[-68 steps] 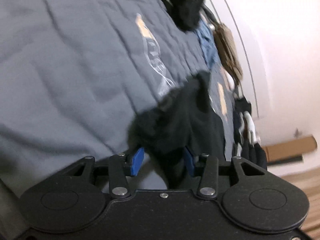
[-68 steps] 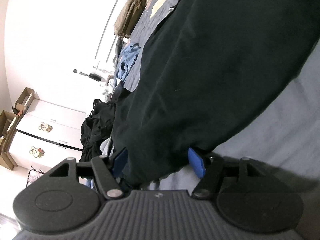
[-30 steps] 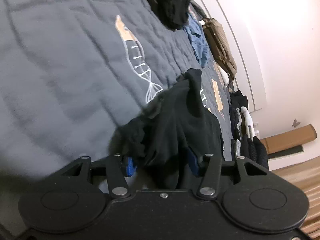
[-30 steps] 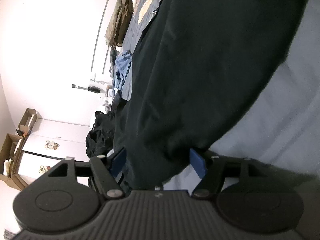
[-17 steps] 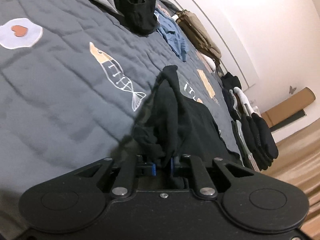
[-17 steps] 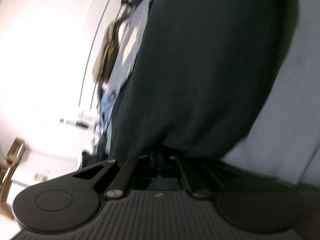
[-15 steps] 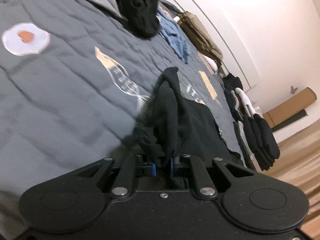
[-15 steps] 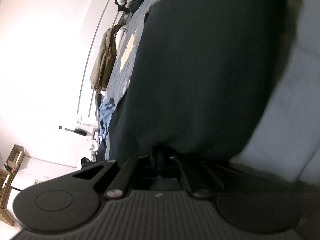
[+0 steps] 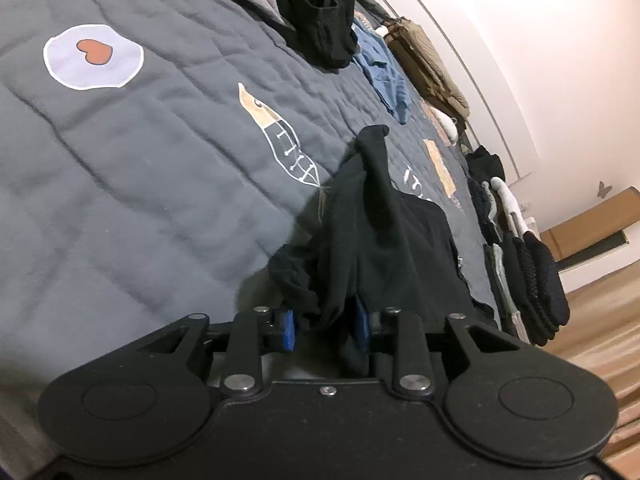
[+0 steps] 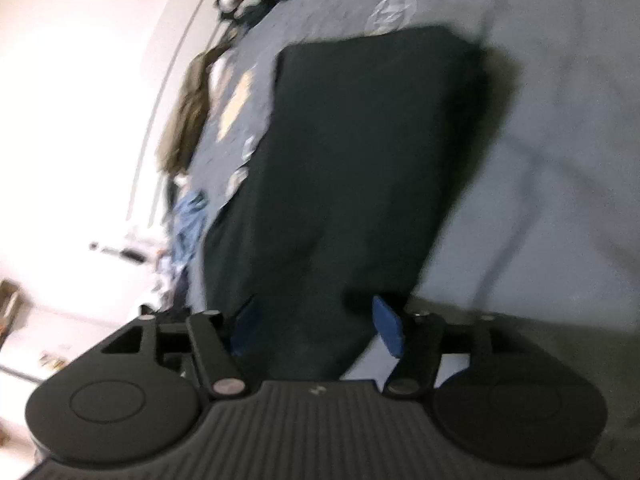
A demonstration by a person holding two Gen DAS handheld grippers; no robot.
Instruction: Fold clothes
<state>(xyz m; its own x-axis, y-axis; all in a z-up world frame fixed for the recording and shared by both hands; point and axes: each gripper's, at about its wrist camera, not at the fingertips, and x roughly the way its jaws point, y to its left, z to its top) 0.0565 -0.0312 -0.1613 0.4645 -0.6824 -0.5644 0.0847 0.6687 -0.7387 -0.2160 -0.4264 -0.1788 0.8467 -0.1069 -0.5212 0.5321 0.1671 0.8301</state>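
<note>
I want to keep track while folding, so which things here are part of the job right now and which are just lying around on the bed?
In the job:
black garment
left gripper, jaws opening around it
right gripper, jaws opening around it

Lying about:
blue garment
khaki jacket
black clothes heap
dark folded stack

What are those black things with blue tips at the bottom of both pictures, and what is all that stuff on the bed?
Those are two hand-held pinchers. A person holds one in each hand, and a small camera on each looks out along its fingers, so each picture is one pincher's view. The left gripper and the right gripper are both opening, with a black garment between their blue pads. It lies on a grey quilt decorated with a fish and a heart patch. Farther off lie a blue garment, more dark clothes and a folded stack.
</note>
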